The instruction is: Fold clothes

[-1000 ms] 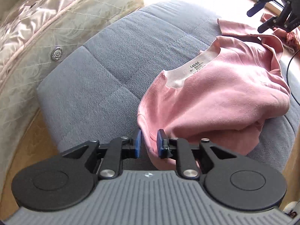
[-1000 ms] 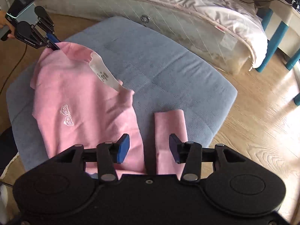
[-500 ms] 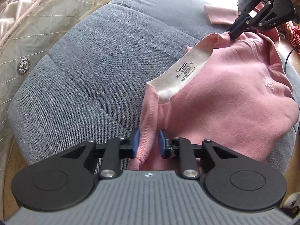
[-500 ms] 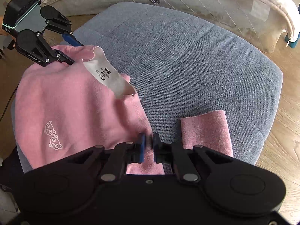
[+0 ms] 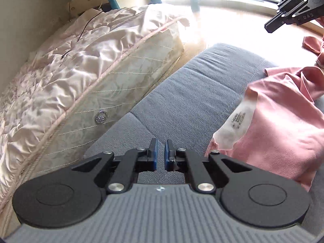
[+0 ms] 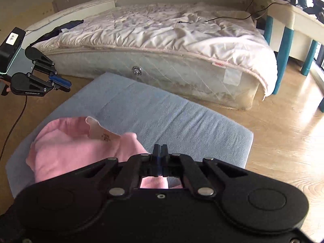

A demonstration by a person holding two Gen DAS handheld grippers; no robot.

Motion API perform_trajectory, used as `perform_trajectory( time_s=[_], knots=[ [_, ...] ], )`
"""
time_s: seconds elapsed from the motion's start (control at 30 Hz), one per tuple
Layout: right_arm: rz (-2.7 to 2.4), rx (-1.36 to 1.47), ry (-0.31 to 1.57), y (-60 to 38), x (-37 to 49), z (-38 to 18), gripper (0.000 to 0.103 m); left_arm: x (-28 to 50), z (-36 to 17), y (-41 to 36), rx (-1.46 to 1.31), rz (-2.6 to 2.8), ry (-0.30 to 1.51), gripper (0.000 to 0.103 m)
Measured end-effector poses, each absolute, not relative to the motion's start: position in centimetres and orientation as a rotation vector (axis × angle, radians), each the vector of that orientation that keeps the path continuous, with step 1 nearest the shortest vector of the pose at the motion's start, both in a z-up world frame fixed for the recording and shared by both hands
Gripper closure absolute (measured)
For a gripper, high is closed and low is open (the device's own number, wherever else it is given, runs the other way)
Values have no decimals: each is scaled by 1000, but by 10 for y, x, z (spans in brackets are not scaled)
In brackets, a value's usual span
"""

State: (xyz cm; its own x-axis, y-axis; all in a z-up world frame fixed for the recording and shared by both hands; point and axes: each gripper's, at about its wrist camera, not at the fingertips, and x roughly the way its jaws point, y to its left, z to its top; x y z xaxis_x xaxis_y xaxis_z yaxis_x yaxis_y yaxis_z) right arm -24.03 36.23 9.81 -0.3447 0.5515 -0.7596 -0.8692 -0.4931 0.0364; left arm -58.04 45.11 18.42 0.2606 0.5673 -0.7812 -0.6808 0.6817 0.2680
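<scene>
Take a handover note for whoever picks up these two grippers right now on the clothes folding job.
Left gripper: shut, empty, over the grey cushion beside the sweatshirt.
Right gripper: shut at the pink sweatshirt edge; unclear whether it pinches cloth.
Sweatshirt: crumpled on the cushion, neck label turned out.
Done: no fold visible.
Left: spread it flat, then fold.

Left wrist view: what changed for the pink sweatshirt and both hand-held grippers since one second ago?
The left hand-held gripper and right hand-held gripper closed on the pink sweatshirt, then lifted away; neither grips cloth now. The sweatshirt stayed on the grey cushion, more bunched.
</scene>
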Motion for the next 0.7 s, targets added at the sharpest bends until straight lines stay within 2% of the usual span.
perform_trajectory(
  time_s=[0.1,0.17,0.23,0.3,0.37,0.4,0.5,0.67,0.7],
  knots=[
    [1947,-844,551,382,-244,108,102,-572,175,457,-198,772,999,92],
    [1971,-883,584,393,-250,100,100,-559,161,454,-219,712,1047,82],
    [1999,-933,602,394,-258,88,92,-552,143,457,-222,677,1089,75],
    [2025,-1010,600,385,-268,69,70,-547,127,461,-233,660,1124,73],
    [2034,-1067,574,381,-275,53,64,-545,113,463,-265,630,1140,73],
    [2037,-1102,561,381,-278,44,64,-543,109,463,-257,626,1145,71],
    [2032,-1166,567,382,-281,21,60,-534,99,458,-188,610,1176,53],
    [2058,-1169,629,393,-283,-7,61,-529,90,458,-186,589,1179,53],
    [2065,-1174,619,394,-284,-10,66,-529,90,459,-197,593,1176,59]
  ],
)
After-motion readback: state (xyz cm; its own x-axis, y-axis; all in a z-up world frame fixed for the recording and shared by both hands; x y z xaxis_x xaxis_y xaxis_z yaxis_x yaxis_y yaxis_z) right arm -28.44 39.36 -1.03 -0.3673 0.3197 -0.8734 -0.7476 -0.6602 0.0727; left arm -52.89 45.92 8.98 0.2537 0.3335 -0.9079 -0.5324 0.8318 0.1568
